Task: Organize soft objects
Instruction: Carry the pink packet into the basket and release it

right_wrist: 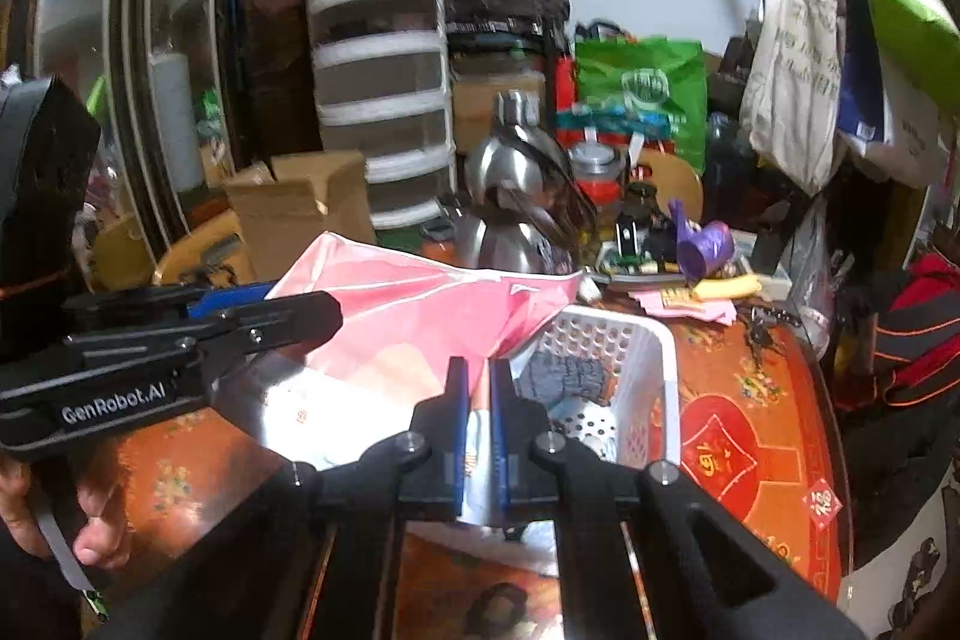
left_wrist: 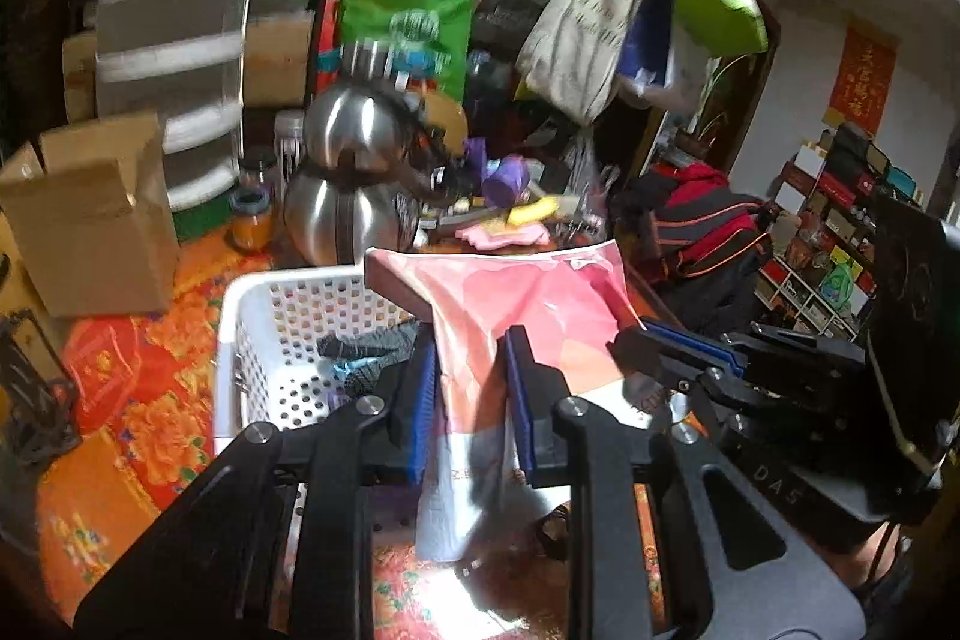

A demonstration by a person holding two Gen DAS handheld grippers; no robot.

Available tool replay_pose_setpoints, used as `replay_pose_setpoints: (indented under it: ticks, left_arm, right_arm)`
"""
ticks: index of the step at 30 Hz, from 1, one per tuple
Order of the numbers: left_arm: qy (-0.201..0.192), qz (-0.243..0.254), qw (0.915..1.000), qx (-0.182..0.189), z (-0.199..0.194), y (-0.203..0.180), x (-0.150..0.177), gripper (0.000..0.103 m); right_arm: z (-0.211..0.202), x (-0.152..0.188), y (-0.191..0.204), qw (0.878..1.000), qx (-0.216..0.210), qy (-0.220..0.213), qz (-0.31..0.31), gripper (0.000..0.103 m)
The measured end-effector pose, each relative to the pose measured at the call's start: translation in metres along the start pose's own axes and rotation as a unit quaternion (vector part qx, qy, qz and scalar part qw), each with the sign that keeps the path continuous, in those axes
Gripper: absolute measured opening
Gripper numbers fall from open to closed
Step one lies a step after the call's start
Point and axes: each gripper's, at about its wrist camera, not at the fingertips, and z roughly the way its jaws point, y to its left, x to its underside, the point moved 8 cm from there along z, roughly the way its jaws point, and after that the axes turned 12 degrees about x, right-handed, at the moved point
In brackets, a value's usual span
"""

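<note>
Over near table edge | left gripper (left_wrist: 471,388) and right gripper (right_wrist: 478,418) both clamp pink bag (left_wrist: 528,304), spread taut | white basket (left_wrist: 264,304) alongside, likely its destination

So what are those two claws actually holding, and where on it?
Both grip the pink plastic bag at its edge: left claw near one side, right claw on another, above the white basket.

I see 2 steel kettles (left_wrist: 354,172), a cardboard box (left_wrist: 90,214), a green bag (right_wrist: 645,91) and a banana (right_wrist: 726,287) on the cluttered table (right_wrist: 750,400).
</note>
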Motion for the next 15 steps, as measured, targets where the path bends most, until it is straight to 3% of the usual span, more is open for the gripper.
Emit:
replay_pose_setpoints:
  ticks: [5, 15]
  left_arm:
    - [0.029, -0.015, 0.9994, -0.014, 0.037, 0.026, 0.020, 0.020]
    - [0.049, -0.037, 0.9978, -0.025, 0.069, 0.057, 0.053, 0.020]
  right_arm:
    - [0.052, 0.020, -0.002, 0.999, 0.001, 0.033, -0.007, 0.006]
    - [0.090, 0.051, 0.009, 0.998, 0.000, 0.058, -0.017, 0.006]
